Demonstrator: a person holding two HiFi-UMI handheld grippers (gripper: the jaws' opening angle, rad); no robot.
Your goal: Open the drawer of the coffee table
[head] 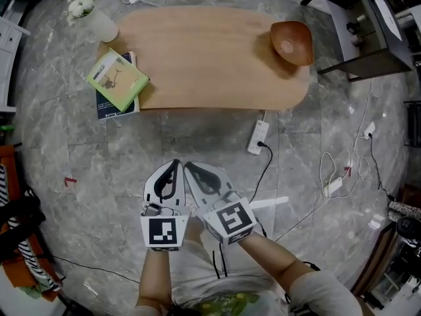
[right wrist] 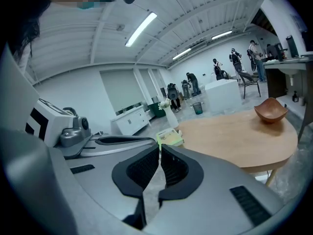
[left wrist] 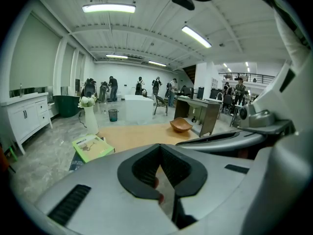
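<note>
The oval wooden coffee table [head: 210,58] stands ahead of me, seen from above; its top also shows in the left gripper view [left wrist: 132,136] and the right gripper view [right wrist: 234,133]. No drawer shows in any view. My left gripper [head: 176,164] and right gripper [head: 188,166] hang side by side over the marble floor, well short of the table's near edge. Both are shut with nothing between their jaws, tips nearly touching each other.
On the table lie a wooden bowl [head: 293,43] at the right end, a green book [head: 118,79] on a dark book at the left. A white vase with flowers [head: 92,15] stands beside it. A power strip [head: 259,137] and cables lie on the floor. People stand far off.
</note>
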